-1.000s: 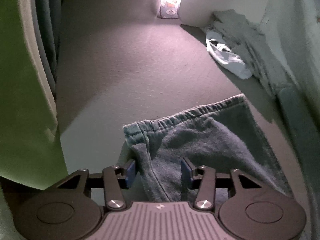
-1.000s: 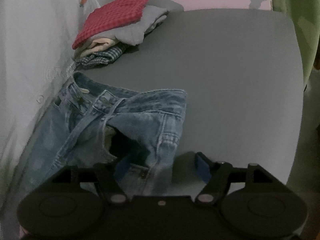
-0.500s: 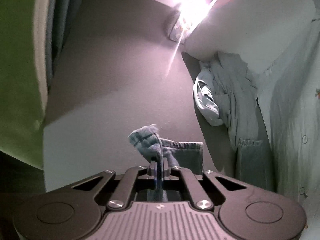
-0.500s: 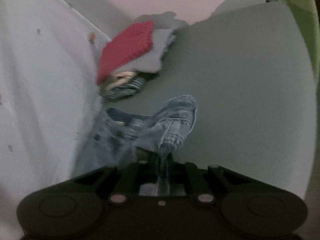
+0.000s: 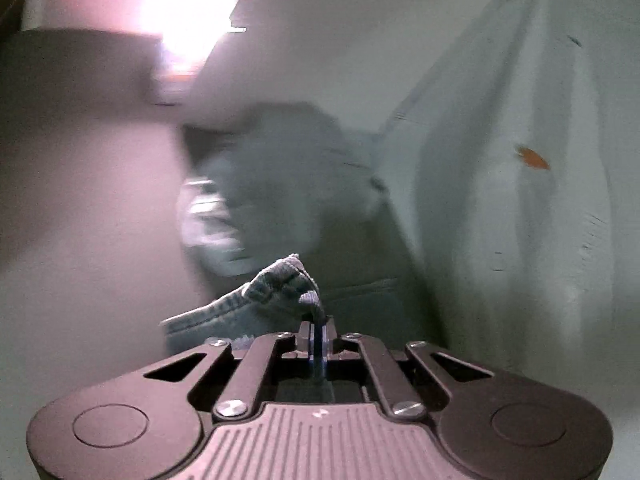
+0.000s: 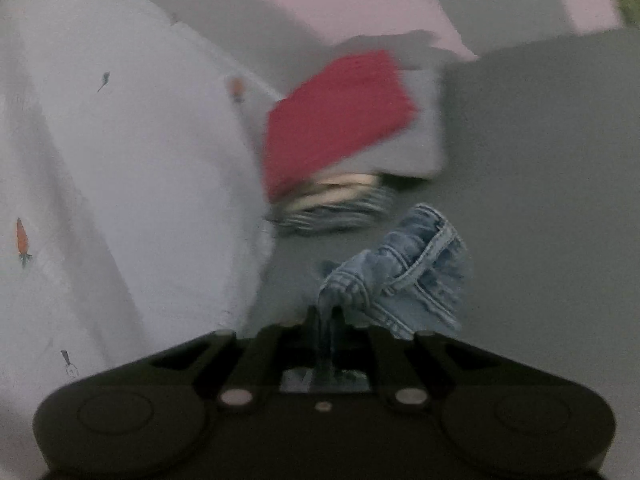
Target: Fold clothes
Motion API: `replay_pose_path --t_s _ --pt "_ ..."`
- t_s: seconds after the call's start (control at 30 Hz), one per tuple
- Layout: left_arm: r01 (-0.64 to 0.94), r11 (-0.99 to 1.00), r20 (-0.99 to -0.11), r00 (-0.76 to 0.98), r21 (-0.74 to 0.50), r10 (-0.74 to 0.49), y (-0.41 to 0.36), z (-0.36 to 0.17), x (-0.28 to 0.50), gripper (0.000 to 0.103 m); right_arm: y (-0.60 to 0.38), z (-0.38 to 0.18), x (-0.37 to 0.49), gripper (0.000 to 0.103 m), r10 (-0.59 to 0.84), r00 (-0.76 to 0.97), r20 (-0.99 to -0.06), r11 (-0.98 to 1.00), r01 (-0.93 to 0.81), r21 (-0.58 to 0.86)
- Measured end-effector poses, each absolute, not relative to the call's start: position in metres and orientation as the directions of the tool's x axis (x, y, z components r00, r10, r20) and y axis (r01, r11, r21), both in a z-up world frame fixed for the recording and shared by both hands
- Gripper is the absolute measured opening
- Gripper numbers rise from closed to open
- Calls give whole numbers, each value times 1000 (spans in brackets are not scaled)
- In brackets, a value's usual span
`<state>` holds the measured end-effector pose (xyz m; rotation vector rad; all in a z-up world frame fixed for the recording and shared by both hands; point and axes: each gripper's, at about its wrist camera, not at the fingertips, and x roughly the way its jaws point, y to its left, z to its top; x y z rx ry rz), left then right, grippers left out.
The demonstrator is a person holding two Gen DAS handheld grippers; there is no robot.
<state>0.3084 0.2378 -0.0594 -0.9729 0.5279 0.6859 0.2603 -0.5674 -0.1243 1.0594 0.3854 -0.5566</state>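
Left gripper (image 5: 316, 326) and right gripper (image 6: 326, 314) are each clenched on a bunched bit of the jeans (image 6: 404, 276), which hang lifted off the grey bed (image 6: 540, 160) between them, near the folded pile (image 6: 340, 128). Denim looks heavy, limp but thick, likely to sag and drag. Seamed edges, waistband or hem, seem the surest hold; thin pinches may slip.

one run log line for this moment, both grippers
left gripper: shut on jeans | right gripper: shut on jeans | jeans: lifted, bunched | views: blurred
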Motion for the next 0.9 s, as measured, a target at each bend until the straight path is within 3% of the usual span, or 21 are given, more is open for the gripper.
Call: replay_pose_path --t_s 0.13,0.17,0.2,0.23,0.27,0.3,0.37,0.43,0.5,0.53,0.67,0.83,0.9 --pt "-730 379 -696 673 -570 251 236 -68 423 4 -576 -121 372 7 -238 789 -566 429 608 668" --pt "-737 397 -707 660 -546 253 234 -74 456 8 -577 -123 399 9 -238 781 -577 443 616 651" --pt "-748 424 -721 641 -511 262 231 -80 487 15 -577 -127 426 16 -233 773 -591 458 623 634" --pt "-762 469 -739 610 -447 287 224 -87 519 22 -577 -132 451 37 -225 759 -611 472 633 614" --pt "-767 534 -756 572 -356 318 216 -95 549 38 -575 -134 469 47 -226 740 -634 482 651 587" --pt "-761 584 -769 543 -282 336 209 -104 567 48 -573 -136 485 54 -233 722 -652 494 665 560" --pt "-737 655 -792 496 -167 357 196 -121 592 49 -555 -131 495 55 -257 732 -631 568 642 514" --pt "-693 707 -783 515 -141 348 185 -132 588 52 -532 -126 492 65 -270 750 -603 663 599 448" --pt "-653 748 -774 533 -120 341 173 -142 568 67 -503 -126 476 78 -279 763 -583 765 544 346" --pt "-635 766 -773 534 -99 343 168 -146 556 68 -487 -129 466 83 -291 758 -583 808 521 274" --pt "-553 833 -769 521 25 369 145 -165 511 69 -426 -153 420 90 -334 705 -625 896 444 22" --pt "-453 889 -781 529 71 332 114 -175 463 71 -353 -176 366 95 -313 694 -648 940 326 -103" --pt "-403 913 -783 547 63 295 97 -175 447 81 -330 -185 354 96 -287 704 -650 955 266 -133"
